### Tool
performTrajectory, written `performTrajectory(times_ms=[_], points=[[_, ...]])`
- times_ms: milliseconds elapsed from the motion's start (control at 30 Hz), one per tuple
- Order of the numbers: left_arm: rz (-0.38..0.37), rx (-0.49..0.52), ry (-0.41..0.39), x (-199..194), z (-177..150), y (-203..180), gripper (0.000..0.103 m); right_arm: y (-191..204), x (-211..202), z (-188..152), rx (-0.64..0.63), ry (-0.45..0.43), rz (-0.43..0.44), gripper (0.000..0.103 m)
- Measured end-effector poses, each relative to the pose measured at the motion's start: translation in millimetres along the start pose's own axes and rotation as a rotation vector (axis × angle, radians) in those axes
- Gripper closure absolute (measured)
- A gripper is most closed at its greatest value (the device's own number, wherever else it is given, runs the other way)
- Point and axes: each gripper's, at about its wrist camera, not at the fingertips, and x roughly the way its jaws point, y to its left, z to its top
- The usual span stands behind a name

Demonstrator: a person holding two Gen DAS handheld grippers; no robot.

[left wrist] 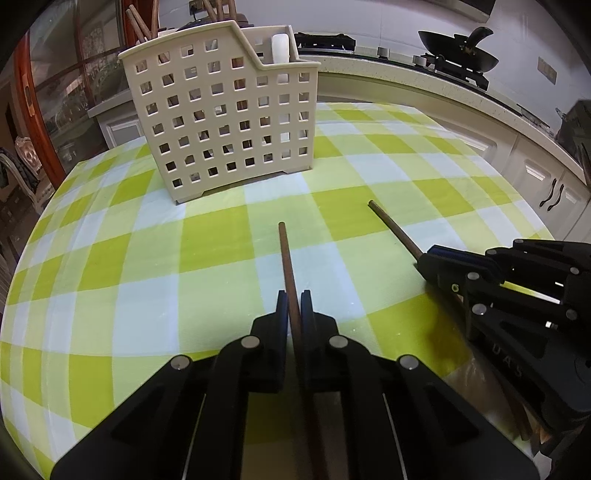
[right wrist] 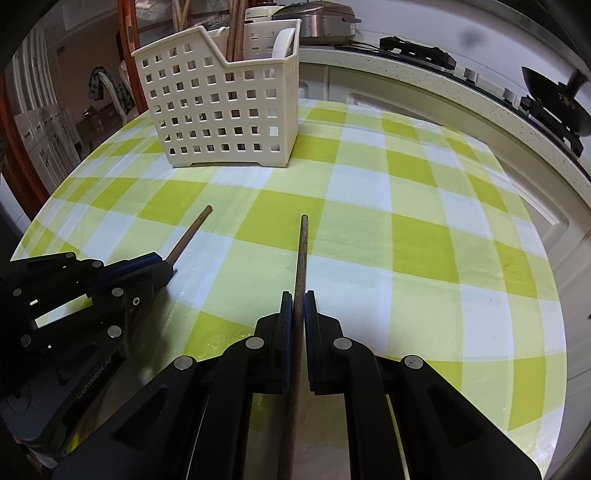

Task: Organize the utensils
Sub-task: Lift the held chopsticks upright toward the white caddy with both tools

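I am holding one thin brown wooden chopstick (left wrist: 287, 266) in the left gripper (left wrist: 294, 306), its jaws clamped on the stick, and a second brown wooden chopstick (right wrist: 302, 258) in the right gripper (right wrist: 297, 306), whose jaws are also pressing on it from both sides. Both sticks are pointing forward toward the cream plastic utensil basket with square holes (left wrist: 221, 122), which is standing upright on the green and white checked table (left wrist: 369, 177), well apart from both tips. I judge that the picking-up step is finishing and the carrying step is beginning; the next move is calling for lifting each stick, turning it steep, and lowering it into the compartment where other wooden sticks (right wrist: 236, 33) are already standing, without hitting the rim. The left wrist view is showing the right gripper from its side and a black wok (left wrist: 460, 51) on the stove behind; the right wrist view is showing more clearly the white spoon (right wrist: 282, 40) inside the lower compartment, and a rice cooker (right wrist: 317, 22) behind.
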Motion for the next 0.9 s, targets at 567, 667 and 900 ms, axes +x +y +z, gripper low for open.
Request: performTrajectory(times_ms=[567,667,900], points=[[-0.05,-0.072,-0.034,-21,3,22,0.097,-1,-17,6,0.053,-0.067,0.044,0.096],[-0.055,-0.085,-0.058,-31,5,27,0.097,0,-25,9,0.056,-0.1,0.065,0.096],[-0.065,-0.104,-0.105,-52,8,33,0.097,3,-40,14,0.06,-0.162,0.09,0.096]])
